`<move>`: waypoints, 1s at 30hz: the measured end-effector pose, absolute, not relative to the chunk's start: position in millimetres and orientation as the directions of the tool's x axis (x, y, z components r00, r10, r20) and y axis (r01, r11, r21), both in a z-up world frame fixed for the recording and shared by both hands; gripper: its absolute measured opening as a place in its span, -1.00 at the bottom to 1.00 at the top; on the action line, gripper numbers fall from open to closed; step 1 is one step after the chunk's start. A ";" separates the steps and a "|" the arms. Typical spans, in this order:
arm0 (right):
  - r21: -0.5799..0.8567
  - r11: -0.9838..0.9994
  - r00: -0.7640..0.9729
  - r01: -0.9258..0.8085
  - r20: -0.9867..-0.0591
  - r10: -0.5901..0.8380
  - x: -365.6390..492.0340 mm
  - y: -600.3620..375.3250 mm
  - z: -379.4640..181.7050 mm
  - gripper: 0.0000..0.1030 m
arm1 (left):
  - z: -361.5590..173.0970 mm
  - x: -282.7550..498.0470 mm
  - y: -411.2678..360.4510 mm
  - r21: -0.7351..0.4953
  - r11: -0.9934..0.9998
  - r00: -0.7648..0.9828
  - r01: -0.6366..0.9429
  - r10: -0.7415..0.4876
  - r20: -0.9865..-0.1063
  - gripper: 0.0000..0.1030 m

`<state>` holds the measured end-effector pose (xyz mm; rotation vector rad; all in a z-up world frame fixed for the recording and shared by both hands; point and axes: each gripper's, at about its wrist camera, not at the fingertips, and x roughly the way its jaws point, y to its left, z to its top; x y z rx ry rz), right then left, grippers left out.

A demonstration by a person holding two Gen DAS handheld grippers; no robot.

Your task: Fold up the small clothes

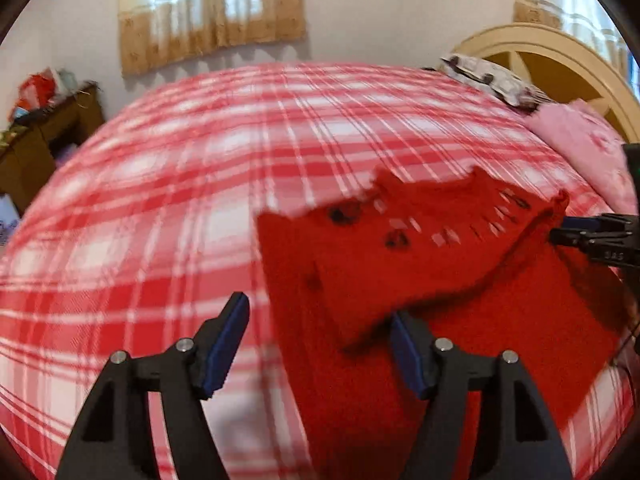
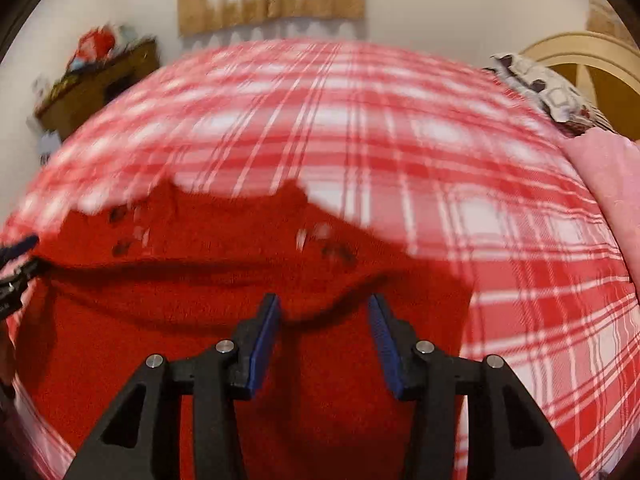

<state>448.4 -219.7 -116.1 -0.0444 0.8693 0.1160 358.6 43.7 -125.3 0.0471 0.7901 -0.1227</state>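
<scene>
Garment: red knitted small garment (image 2: 224, 280) lies on the red-and-white plaid bedspread (image 2: 340, 128), top part folded over.
Left gripper (image 1: 320, 344): fingers apart, garment edge at 1 o'clock.
Right gripper (image 2: 324, 336): fingers apart above garment.

Motion-smeared red garment (image 1: 420, 272), its near edge hidden behind the jaws; clutter on dresser (image 2: 96, 76) unreadable.

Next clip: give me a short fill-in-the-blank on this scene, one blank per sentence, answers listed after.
1. The red knitted garment lies on a red-and-white ____ bedspread.
2. The left gripper has its jaws ____.
3. The right gripper holds ____ between its blue pads.
4. Beside the pink pillow stands a cream, ____-shaped headboard.

Answers: plaid; open; nothing; arch
</scene>
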 end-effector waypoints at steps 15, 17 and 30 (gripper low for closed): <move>0.027 0.995 0.651 -0.101 -0.754 0.086 397.3 -247.1 -127.6 -0.07 | -115.6 361.2 80.0 -0.115 0.993 0.715 0.014 -0.091 -0.693 0.85; 0.038 0.994 0.656 -0.103 -0.749 0.097 394.3 -247.1 -128.0 -0.07 | -110.2 373.8 84.8 -0.150 0.989 0.711 0.010 -0.112 -0.694 0.85; 0.059 0.995 0.682 -0.075 -0.725 0.094 383.8 -281.8 -115.9 -0.07 | -120.4 376.9 81.0 -0.110 0.993 0.667 0.044 -0.112 -0.737 0.91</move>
